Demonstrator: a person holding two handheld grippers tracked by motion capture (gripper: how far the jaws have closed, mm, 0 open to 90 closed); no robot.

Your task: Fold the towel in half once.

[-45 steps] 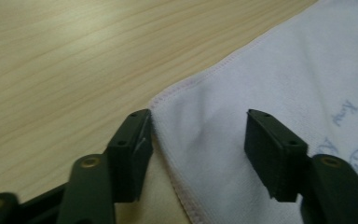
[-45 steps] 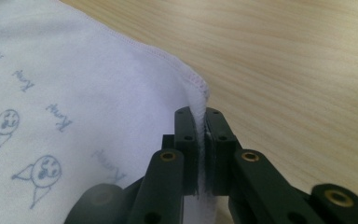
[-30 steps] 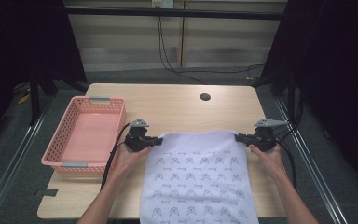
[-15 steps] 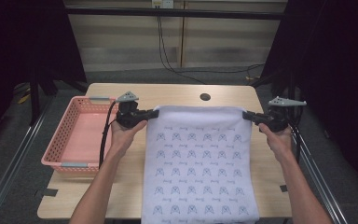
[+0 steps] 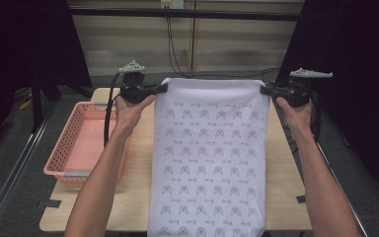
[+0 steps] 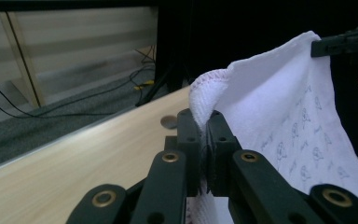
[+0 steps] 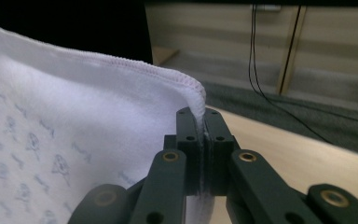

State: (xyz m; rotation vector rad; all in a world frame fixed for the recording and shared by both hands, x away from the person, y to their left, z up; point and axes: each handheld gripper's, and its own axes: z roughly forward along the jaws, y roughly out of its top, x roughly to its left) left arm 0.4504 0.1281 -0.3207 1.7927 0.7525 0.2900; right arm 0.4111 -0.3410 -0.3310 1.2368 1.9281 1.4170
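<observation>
Towel point(image 5: 209, 158) first, from the high view: a white one printed with rows of small blue figures, held up by its two far corners so its top edge runs straight across, left to right, between the grippers. Its long axis runs from that edge toward the person, the cloth draping down over the wooden table point(image 5: 138, 182) and past the near edge. The left gripper point(image 5: 162, 89) pinches the left corner, the right gripper point(image 5: 265, 90) the right corner, both raised at about the same height near the far side of the table. A pink basket point(image 5: 64, 148) sits on the table to the left, nearer the left hand than the right, and looks empty.

From the left gripper view, the black jaws are pressed together on a bunched corner of the towel point(image 6: 279, 112), which stretches away to the other gripper point(image 6: 342, 43) at the far corner. The tabletop point(image 6: 74, 158) lies below.

From the right gripper view, the jaws are likewise closed on the hemmed corner, the towel point(image 7: 74, 130) spreading off to the left with its stitched edge taut.

My guess is that whatever comes next, a fold or a laying-out, hinges on that top edge staying level, since the cloth hangs toward the person from both grippers equally.
</observation>
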